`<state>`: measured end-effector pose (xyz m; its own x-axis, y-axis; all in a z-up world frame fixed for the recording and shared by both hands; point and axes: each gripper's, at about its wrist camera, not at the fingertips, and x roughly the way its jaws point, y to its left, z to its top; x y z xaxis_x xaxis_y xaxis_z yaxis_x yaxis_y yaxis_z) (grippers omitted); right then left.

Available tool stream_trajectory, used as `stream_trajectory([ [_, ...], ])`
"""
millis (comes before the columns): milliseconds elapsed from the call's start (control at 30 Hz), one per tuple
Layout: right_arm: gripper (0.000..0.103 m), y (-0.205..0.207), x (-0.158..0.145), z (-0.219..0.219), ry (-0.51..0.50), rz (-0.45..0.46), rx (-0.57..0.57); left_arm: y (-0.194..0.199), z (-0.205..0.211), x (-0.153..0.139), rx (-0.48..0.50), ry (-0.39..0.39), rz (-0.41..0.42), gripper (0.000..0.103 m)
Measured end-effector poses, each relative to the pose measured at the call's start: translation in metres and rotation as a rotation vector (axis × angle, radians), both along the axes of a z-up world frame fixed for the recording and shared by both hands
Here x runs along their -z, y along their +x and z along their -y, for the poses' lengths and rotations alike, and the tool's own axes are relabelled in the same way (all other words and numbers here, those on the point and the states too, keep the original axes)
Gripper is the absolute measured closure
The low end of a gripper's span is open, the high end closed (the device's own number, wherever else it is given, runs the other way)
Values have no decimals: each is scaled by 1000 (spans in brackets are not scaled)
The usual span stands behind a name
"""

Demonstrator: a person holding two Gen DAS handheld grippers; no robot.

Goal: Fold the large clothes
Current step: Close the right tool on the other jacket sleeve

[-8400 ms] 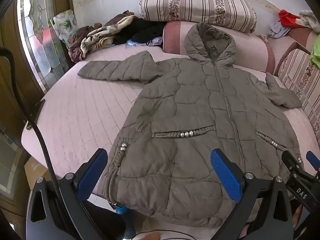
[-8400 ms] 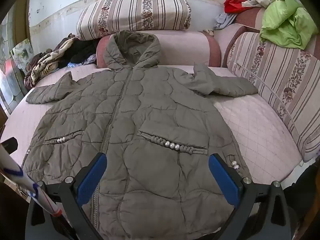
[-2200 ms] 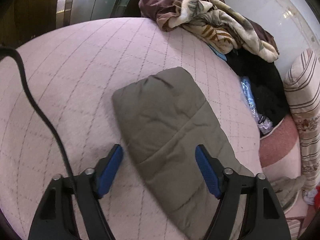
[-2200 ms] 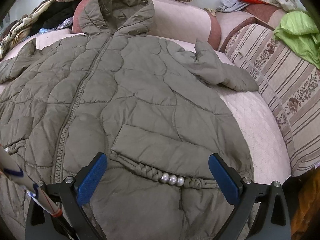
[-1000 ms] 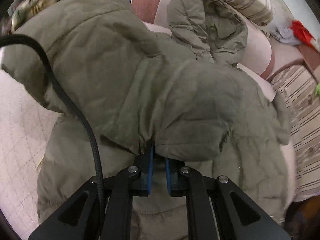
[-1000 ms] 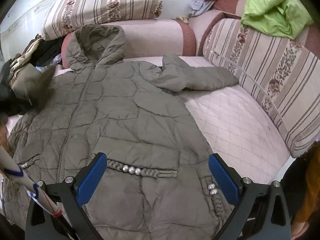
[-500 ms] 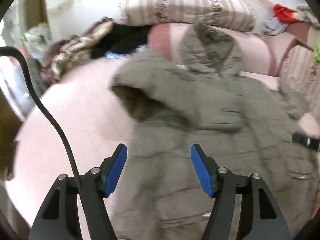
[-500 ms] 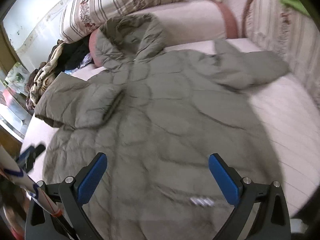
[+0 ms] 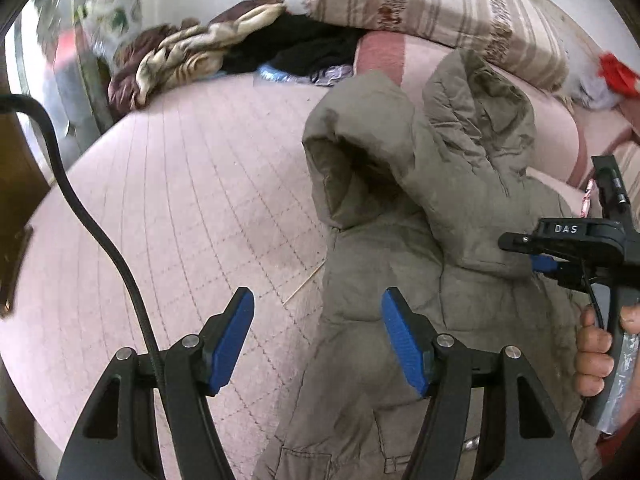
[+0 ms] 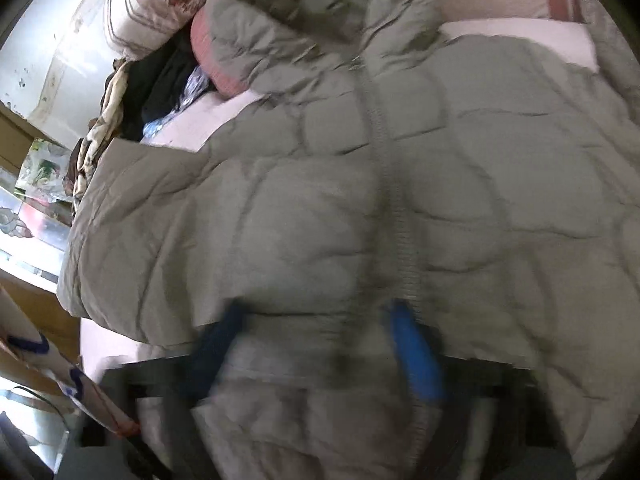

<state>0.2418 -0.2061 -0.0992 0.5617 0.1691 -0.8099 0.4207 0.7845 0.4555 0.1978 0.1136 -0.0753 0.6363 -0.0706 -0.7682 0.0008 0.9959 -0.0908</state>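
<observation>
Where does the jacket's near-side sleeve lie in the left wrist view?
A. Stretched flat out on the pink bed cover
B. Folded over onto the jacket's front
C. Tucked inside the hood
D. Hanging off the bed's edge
B: the sleeve lies doubled across the jacket, its cuff by the right gripper.

A pink quilted bed [image 9: 192, 184] carries the olive padded coat [image 9: 400, 264], heaped clothes [image 9: 208, 52] and striped bolsters [image 9: 432, 4].

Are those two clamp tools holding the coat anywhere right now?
The left gripper is open, holding nothing. The right gripper has just been closing at the folded sleeve's cuff; an actual grip cannot be told.
</observation>
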Motion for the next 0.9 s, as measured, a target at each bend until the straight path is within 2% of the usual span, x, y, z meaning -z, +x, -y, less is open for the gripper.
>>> stream_trajectory([
  [67,80,2,-10,5,13,21,-8,0,0,2,-8,-12,-9,38],
  [100,83,1,-18,10,-14,23,2,-1,0,2,-8,-17,-11,38],
  [200,85,-8,-43,30,-142,17,38,-3,1,-1,-1,-15,-7,38],
  [333,86,-29,-61,75,-306,-45,134,-6,8,-1,20,-20,-14,38],
  [433,86,-41,-57,113,-378,-116,220,-5,16,3,40,-11,-31,38],
  [567,89,-45,-37,145,-393,-179,276,-4,27,10,60,3,-61,38],
  [733,91,-42,-11,159,-395,-218,286,2,39,23,75,44,-102,38],
  [900,89,-35,-11,153,-467,-237,259,3,44,20,78,38,-105,38],
])
